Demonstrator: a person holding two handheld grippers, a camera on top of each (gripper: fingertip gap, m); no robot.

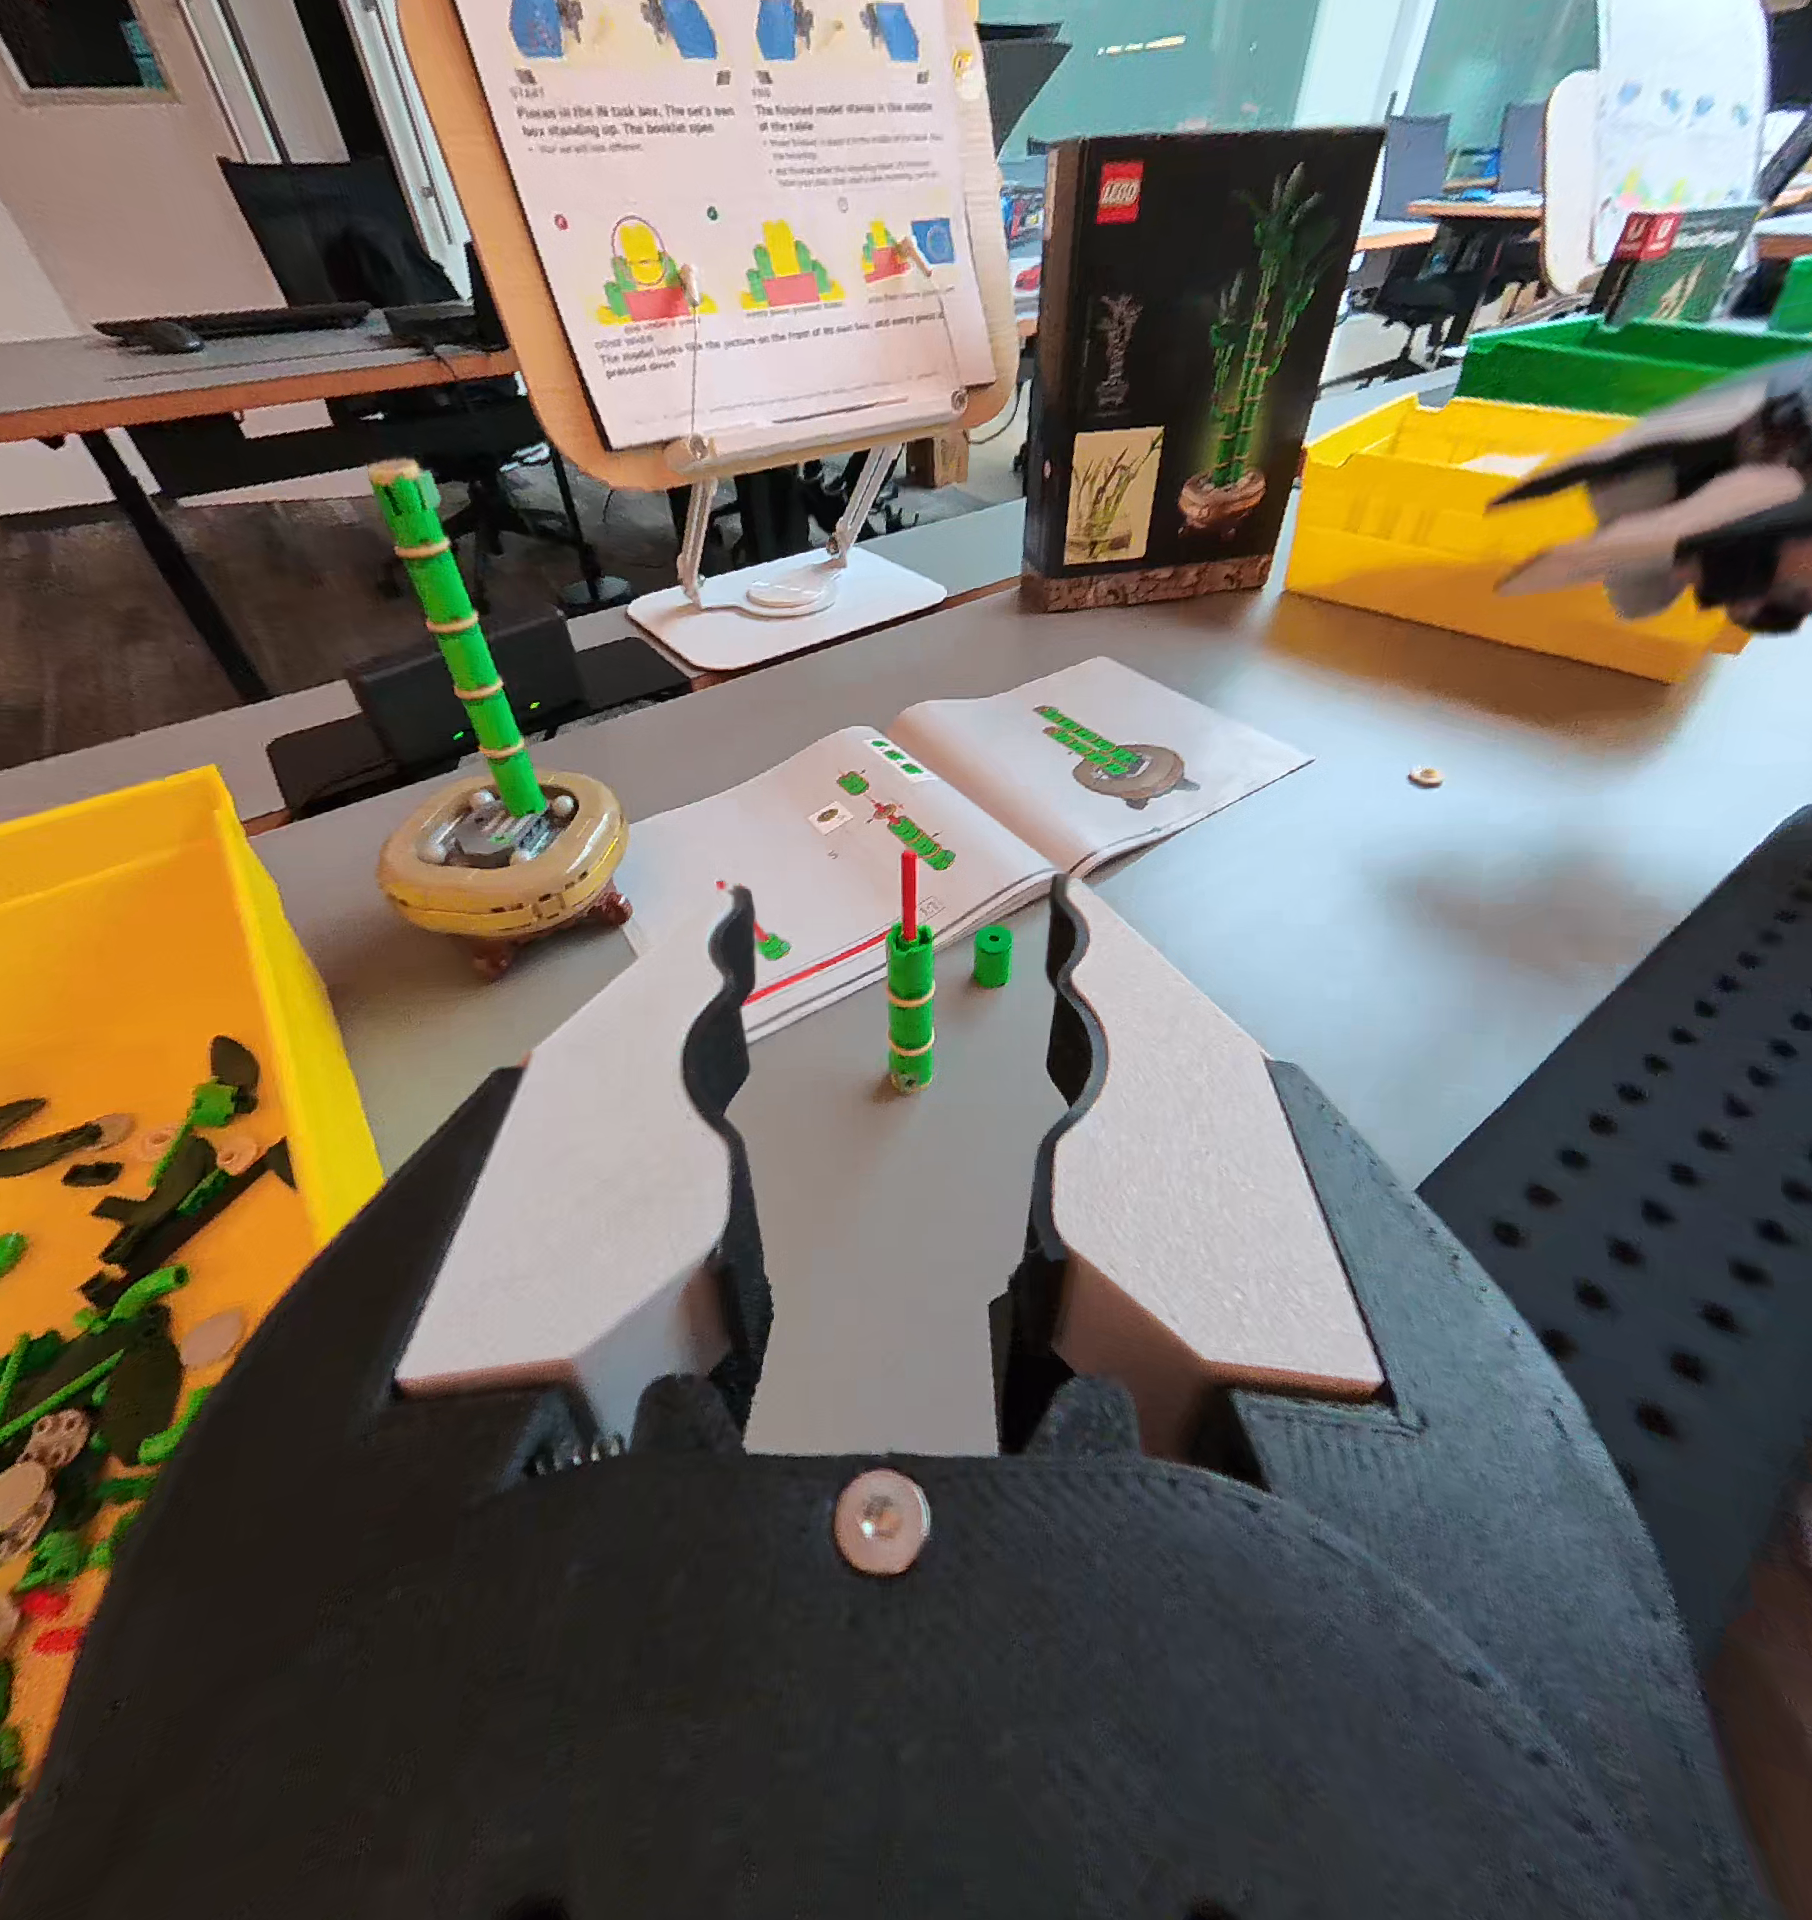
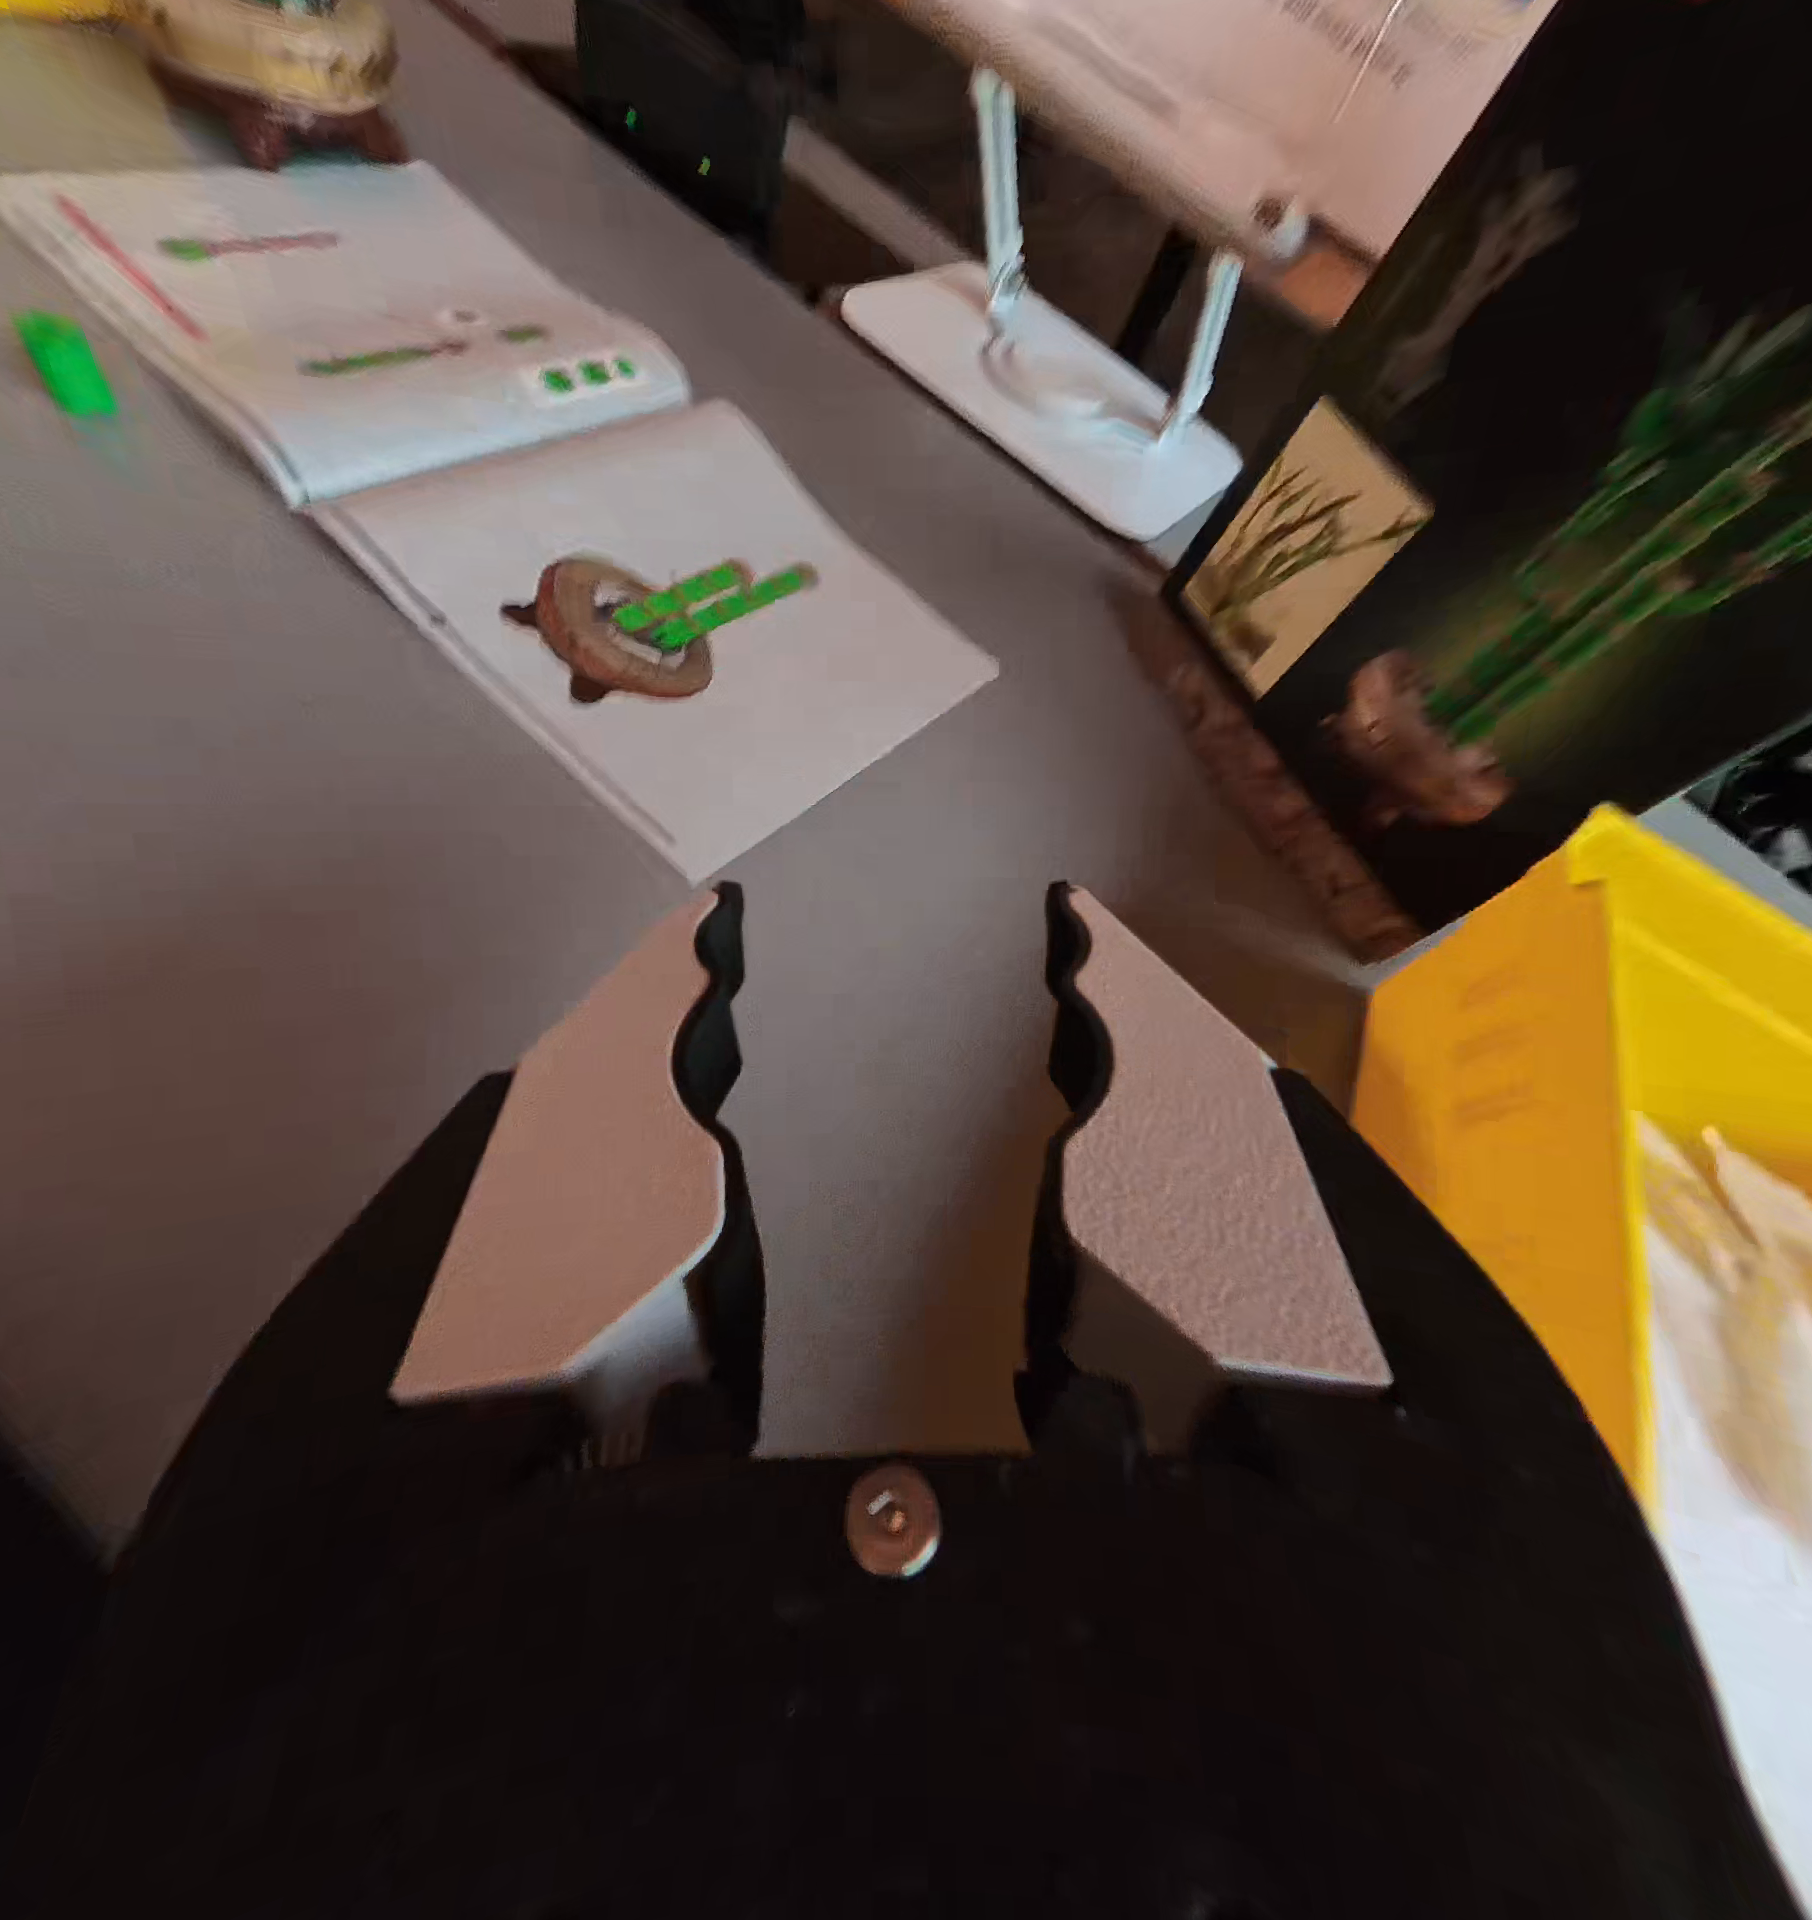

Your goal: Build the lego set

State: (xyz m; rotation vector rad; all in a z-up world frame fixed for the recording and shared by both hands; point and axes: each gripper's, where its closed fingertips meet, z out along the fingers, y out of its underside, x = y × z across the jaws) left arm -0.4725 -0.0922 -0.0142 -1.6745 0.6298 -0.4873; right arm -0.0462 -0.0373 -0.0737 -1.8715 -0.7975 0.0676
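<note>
1. Left wrist view, far left: the yellow bin (image 1: pixel 258 935) sits at my elbow so loose leaves, rings and green rods stay in reach; its near and left sides are cut off, so I cannot tell how much is left in it

2. Next right stands the tan pot (image 1: pixel 502 862) on dark feet with one tall green stalk (image 1: pixel 455 634) leaning out of it, parked beside the open booklet (image 1: pixel 985 810), I judge to keep it clear of the work spot

3. My left gripper (image 1: pixel 897 914) is released, fingers wide and holding nothing; the short stalk (image 1: pixel 909 1003) with its red axle (image 1: pixel 908 896) stands upright on the table between and beyond the tips, touching neither

4. A loose green cylinder (image 1: pixel 992 954) stands just beside that stalk, likely the next segment to thread on the axle

5. A small tan ring (image 1: pixel 1424 775) lies alone farther right on the grey table (image 1: pixel 1401 935)

6. My right gripper (image 1: pixel 1608 520) shows blurred near a second yellow bin (image 1: pixel 1401 540); in its own view the right gripper (image 2: pixel 894 914) is spread open and empty over bare table, with the set's box (image 2: pixel 1504 468) and bin wall (image 2: pixel 1484 1091) to its right

7. Right wrist view is smeared by motion, so the bin's pale contents are unreadable and the pot is cropped at the top edge
</note>
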